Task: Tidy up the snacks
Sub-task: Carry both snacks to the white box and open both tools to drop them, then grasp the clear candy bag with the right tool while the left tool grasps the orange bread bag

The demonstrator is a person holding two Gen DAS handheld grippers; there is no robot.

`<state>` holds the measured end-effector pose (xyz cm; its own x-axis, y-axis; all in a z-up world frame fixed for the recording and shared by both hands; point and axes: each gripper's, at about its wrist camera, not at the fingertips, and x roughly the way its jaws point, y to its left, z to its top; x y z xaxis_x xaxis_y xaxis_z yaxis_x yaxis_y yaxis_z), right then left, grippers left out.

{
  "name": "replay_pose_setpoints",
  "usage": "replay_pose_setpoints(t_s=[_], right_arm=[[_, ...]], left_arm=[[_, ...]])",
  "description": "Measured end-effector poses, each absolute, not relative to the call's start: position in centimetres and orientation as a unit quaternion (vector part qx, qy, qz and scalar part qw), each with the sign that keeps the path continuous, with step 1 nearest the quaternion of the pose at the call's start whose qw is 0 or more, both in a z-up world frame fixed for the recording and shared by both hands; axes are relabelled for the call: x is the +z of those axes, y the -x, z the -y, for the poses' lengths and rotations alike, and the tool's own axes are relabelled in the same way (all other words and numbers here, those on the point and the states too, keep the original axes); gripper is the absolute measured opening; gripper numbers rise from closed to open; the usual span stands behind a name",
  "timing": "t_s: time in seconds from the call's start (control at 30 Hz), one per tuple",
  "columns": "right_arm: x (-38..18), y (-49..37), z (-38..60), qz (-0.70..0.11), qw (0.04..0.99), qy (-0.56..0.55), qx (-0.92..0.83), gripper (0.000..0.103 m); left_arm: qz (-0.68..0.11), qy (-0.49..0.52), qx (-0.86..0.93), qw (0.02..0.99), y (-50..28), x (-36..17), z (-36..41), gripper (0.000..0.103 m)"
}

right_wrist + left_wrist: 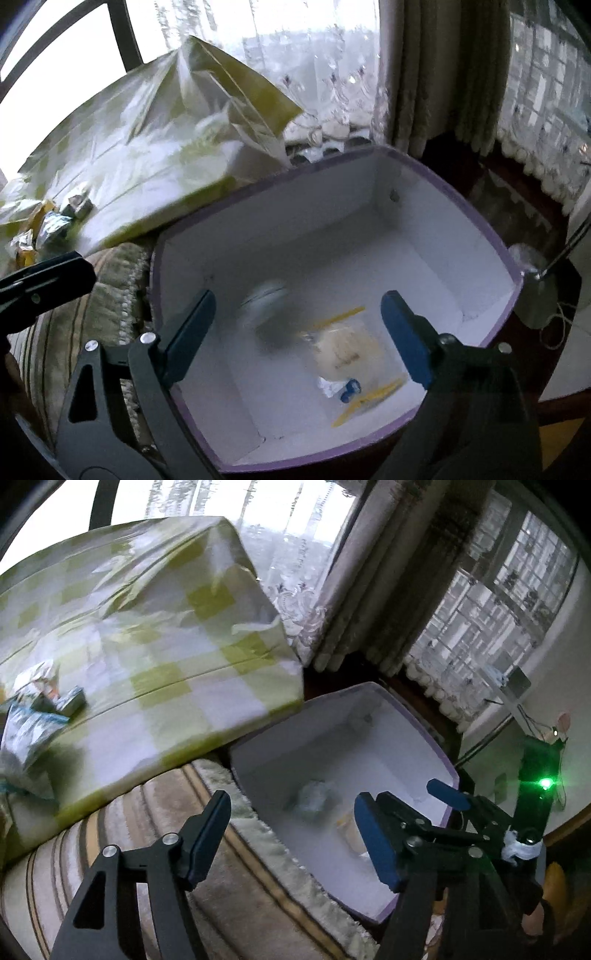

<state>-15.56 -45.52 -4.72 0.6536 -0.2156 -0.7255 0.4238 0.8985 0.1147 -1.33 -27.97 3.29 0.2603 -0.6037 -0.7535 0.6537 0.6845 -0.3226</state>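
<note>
Both claws hang spread wide and hold nothing, poised over a white box with a lilac rim [515, 275]. In the right wrist view the right claw [295, 339] frames the box's inside, where a clear packet with yellow stripes [345, 352] lies on the floor at about 5 o'clock, a small blue-and-white wrapped piece [343, 388] touching its near edge, and a blurred pale round snack [266, 299] sits just beside it at 9 o'clock. The left claw [291, 843] hovers over the box's near left corner, above a striped cushion [155, 849]. At 10 o'clock, a green-and-white checked cloth [155, 627] covers a raised surface beside the box; more snack packets [44, 705] lie in a loose heap at its far left edge, well apart from the box.
</note>
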Motion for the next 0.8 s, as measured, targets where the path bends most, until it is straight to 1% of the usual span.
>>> replay_pose_setpoints(t_s=[0.1, 0.37, 0.63, 0.8], right_arm=[[-4.1, 15.4, 44.4, -0.366, 0.908, -0.114, -0.169, 0.093], [-2.8, 15.0, 42.1, -0.36, 0.918, -0.137, -0.091, 0.094], [-1.6, 13.1, 37.3, -0.365, 0.924, -0.113, -0.018, 0.094], [-1.5, 11.0, 32.8, -0.376, 0.924, -0.06, 0.027, 0.094]], left_arm=[[-0.458, -0.016, -0.385, 0.801, 1.2, 3.4, 26.5, 0.07], [-0.443, 0.015, -0.336, 0.831, 0.6, 3.7, 20.3, 0.07], [-0.419, 0.047, -0.243, 0.873, -0.1, 4.0, 9.1, 0.07], [-0.404, 0.044, -0.192, 0.893, -1.2, 3.9, 4.1, 0.071]])
